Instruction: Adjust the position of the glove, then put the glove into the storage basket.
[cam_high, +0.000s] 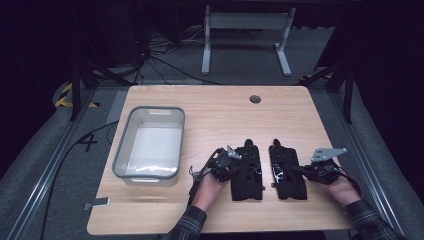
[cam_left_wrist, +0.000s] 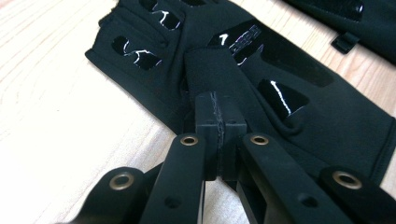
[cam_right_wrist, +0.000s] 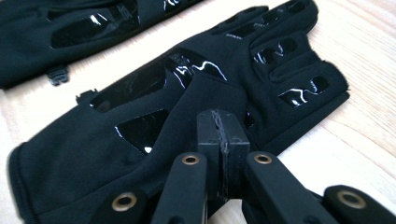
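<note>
Gloves, 2 of them and both black, are lying flat side by side on the near half of the wooden table (cam_high: 210, 105), fingers pointing away from the person. The left glove (cam_high: 246, 171) and the right glove (cam_high: 287, 172) are sitting just apart, with a strip of bare wood showing between them. The left gripper (cam_high: 239, 164) is coming in from the left glove's outer edge; in the left gripper view its jaws are standing pressed together, pinching the thumb flap of that glove (cam_left_wrist: 219, 70). The right gripper (cam_high: 296, 170) is mirroring it on the other side, and in the right gripper view its jaws are likewise meeting tip to tip over the thumb area of its glove (cam_right_wrist: 187, 88). A grey bin (cam_high: 149, 144) is sitting well apart on the table's left side.
</note>
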